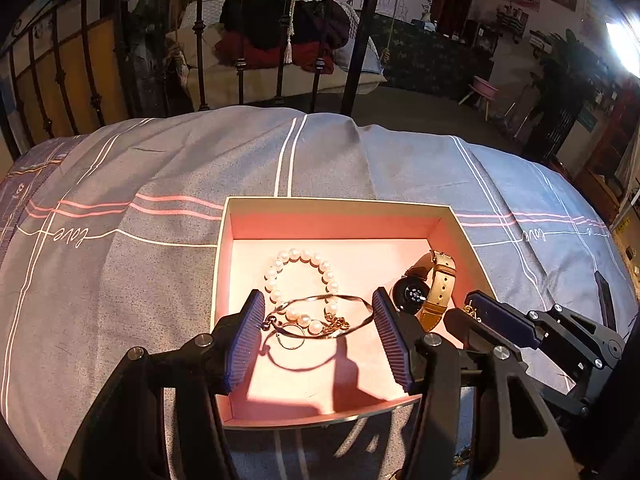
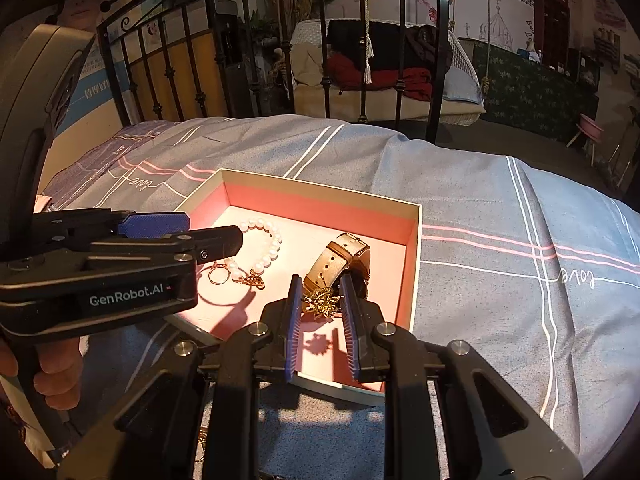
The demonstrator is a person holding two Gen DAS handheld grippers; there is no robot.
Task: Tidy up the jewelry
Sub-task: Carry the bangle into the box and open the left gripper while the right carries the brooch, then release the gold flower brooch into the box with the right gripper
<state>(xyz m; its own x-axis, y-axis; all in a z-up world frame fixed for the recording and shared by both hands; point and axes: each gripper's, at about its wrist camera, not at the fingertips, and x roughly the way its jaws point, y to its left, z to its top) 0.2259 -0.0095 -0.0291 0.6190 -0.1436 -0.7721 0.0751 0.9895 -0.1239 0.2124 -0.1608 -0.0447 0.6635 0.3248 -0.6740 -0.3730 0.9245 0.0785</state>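
A bed (image 1: pixel 160 184) covered with a grey-blue plaid quilt is being seen in both wrist views, with a black iron bedframe (image 2: pixel 280 60) standing at its far edge. On the quilt an open box (image 1: pixel 340 208) with a pink lining is lying, and the jewelry is being kept inside it. The left gripper (image 1: pixel 319 334) is being held over the near part of the box, its jaws standing about half open; a thin bangle (image 1: pixel 320 312) is being spanned between the ribbed blue pads (image 1: pixel 244 340), each end of it appearing to touch a pad, though whether it is being pressed cannot be told for certain. The right gripper (image 2: pixel 320 308) is being held over the right part of the box, its jaws drawn narrow and closed on a gold brooch (image 2: pixel 322 300) with spiky petals, whose shadow is being cast on the lining below. A watch (image 1: pixel 428 288) with a tan strap and a dark dial is lying just beyond the brooch, near the right wall of the box. A pearl bracelet (image 1: pixel 300 280) with a small gold clasp is lying near the middle, partly under the bangle in the left wrist view. A small gold ring (image 2: pixel 218 274) is resting just beside the pearls. A hand (image 2: pixel 56 372) is being seen gripping the left gripper's handle.
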